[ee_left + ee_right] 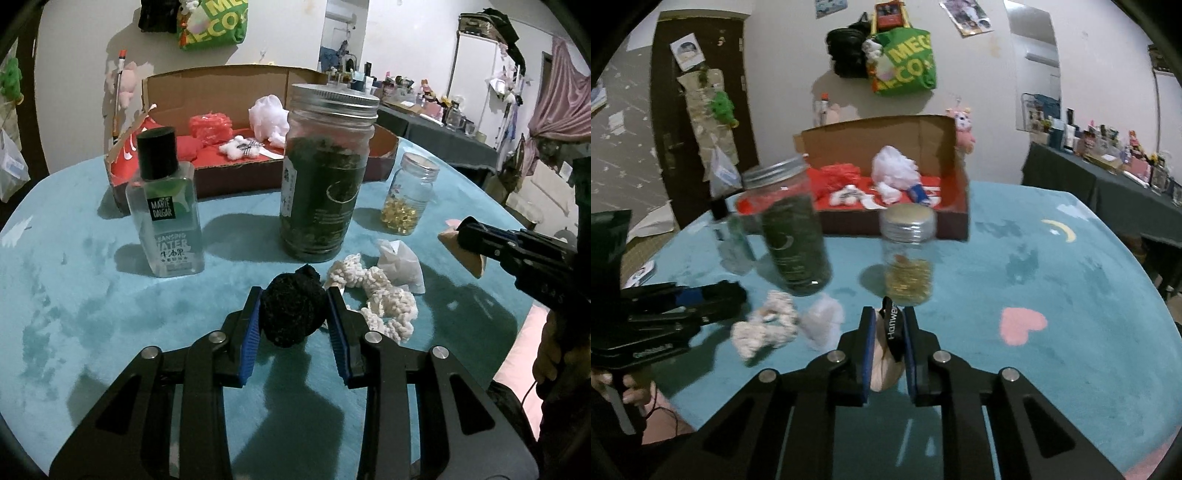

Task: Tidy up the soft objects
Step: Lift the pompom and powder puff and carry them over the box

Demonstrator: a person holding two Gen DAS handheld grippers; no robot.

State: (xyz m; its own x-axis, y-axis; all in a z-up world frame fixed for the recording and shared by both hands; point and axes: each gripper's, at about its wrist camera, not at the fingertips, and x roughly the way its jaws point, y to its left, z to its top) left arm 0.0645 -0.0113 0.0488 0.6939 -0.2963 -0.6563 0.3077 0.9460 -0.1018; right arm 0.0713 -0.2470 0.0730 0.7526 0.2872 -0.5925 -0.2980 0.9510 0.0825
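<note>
My left gripper [294, 300] is shut on a black fuzzy ball [291, 308], held just above the teal table. Beside it lie a cream knitted rope [373, 295] and a white crumpled cloth [400, 264]; both also show in the right wrist view, the rope [764, 325] and the cloth [823, 321]. My right gripper [889, 317] is shut on a beige soft item with a black strap [886, 354], above the table; it shows in the left wrist view [461, 236] at the right. An open cardboard box [218, 88] at the back holds red, white and fluffy soft things.
A cleansing water bottle [166, 206], a tall green jar [325, 184] and a small jar of yellow capsules [408, 194] stand between the grippers and the box [879, 136]. The teal table cloth [1071, 295] spreads to the right. A cluttered side table [1108, 173] stands at far right.
</note>
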